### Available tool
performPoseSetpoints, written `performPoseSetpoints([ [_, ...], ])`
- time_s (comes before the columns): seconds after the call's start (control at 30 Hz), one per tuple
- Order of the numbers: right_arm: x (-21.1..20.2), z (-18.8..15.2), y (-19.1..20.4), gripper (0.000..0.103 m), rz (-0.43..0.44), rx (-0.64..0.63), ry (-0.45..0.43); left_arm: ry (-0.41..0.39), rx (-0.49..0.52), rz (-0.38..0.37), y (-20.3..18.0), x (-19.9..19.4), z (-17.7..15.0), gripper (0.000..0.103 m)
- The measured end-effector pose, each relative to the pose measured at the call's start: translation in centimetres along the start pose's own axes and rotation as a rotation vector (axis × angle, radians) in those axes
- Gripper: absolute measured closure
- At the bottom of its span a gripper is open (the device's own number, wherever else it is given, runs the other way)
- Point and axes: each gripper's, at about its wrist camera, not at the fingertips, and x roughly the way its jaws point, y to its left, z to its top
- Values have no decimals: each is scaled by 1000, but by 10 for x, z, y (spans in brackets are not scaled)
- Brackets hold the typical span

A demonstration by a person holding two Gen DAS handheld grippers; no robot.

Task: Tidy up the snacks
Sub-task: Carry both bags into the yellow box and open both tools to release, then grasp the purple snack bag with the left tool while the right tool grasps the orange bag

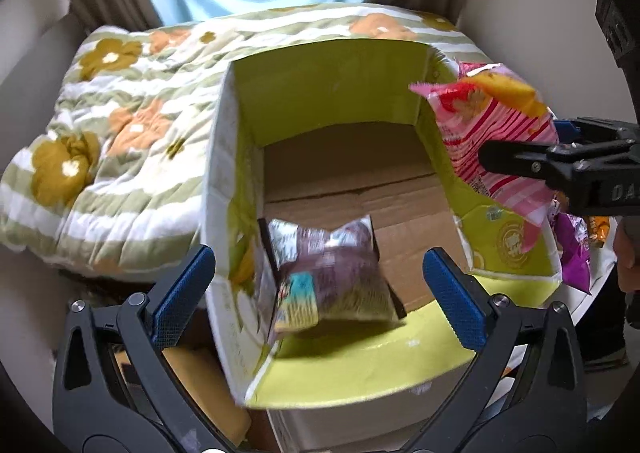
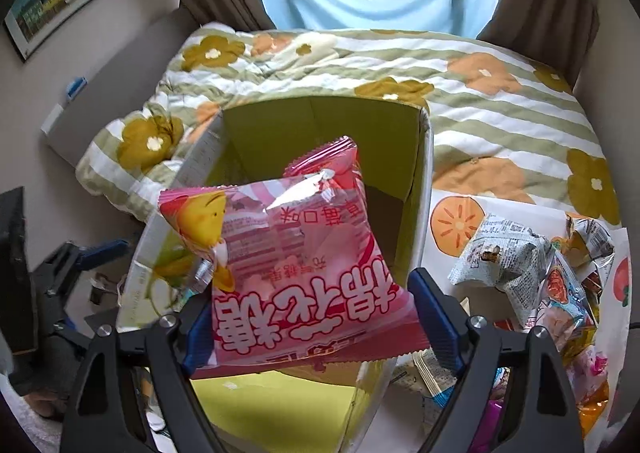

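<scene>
Left tool [image 1: 320, 289] gapes empty over the box [image 1: 320, 93]; brown packet [image 1: 332, 277] lower centre inside. Right tool [image 2: 304, 313] grips pink bag [image 2: 296, 261] above the rim; we risk it snagging there.

Pink striped snack bag [image 2: 296, 253], lime-green box [image 1: 320, 93] (brown floor), floral quilt [image 1: 120, 125]

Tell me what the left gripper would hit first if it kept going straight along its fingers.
Probably the brown snack packet inside the open box, since the left gripper, jaws wide and holding nothing, points down into it; depth is unclear.
</scene>
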Motion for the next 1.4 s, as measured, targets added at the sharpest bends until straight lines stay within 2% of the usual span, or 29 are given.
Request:
performPoseSetpoints([
  [0.13, 5, -9, 14, 19, -26, -57, 24, 10, -45, 15, 4, -5, -12, 0],
  [0.5, 23, -15, 34, 16, -51, -88, 77, 10, -63, 65, 17, -22, -28, 0],
  [0.57, 22, -19, 34, 0, -55, -77, 53, 9, -69, 67, 18, -22, -30, 0],
  [0.87, 1, -44, 30, 0, -85, -57, -9, 10, -109, 70, 18, -32, -45, 0],
  [0.97, -11, -52, 30, 0, -59, -38, -30, -6, -128, 74, 18, -42, -48, 0],
  [1.07, -21, -57, 33, 0, -68, -36, -39, -27, -134, 70, 16, -51, -49, 0],
  [1.4, -68, -73, 23, 0, -76, 1, -117, -84, -83, -13, -29, -70, -44, 0],
])
